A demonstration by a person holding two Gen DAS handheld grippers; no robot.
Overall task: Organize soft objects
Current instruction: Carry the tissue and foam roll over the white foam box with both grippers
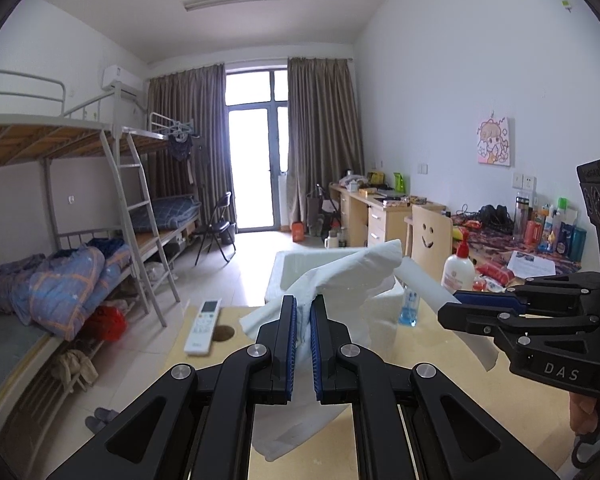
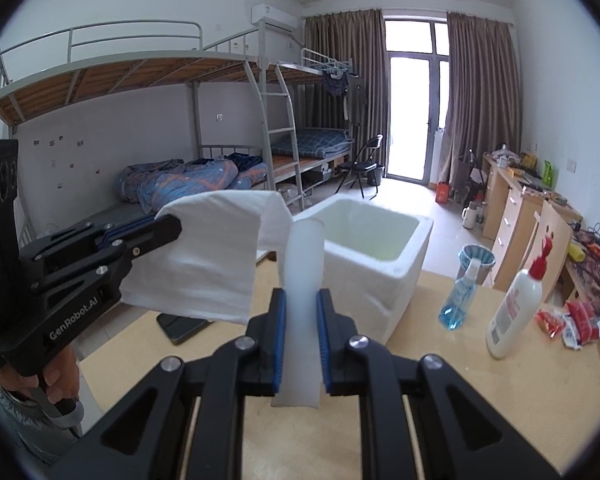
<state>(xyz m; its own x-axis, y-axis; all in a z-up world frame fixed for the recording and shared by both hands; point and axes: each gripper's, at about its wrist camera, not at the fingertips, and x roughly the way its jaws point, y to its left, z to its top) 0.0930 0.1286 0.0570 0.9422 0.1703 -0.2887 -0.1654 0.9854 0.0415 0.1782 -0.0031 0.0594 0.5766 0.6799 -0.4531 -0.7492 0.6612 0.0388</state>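
Observation:
A white cloth [image 1: 374,270] hangs stretched in the air between both grippers, above the wooden table [image 1: 428,384]. My left gripper [image 1: 304,308] is shut on one end of it, and folds of fabric bunch between the blue pads. My right gripper [image 2: 301,300] is shut on the other end, a narrow strip of cloth [image 2: 204,264] rising between its fingers. Each gripper also appears in the other's view: the right gripper [image 1: 450,308] at the right edge, the left gripper [image 2: 172,226] at the left, a hand under it. An open white foam box [image 2: 380,252] stands just behind the cloth.
On the table are a white remote [image 1: 203,326], a blue spray bottle [image 2: 460,298], a white pump bottle [image 2: 512,308], red packets [image 2: 568,320] and a dark phone [image 2: 180,326]. Bunk beds line the left wall and desks the right.

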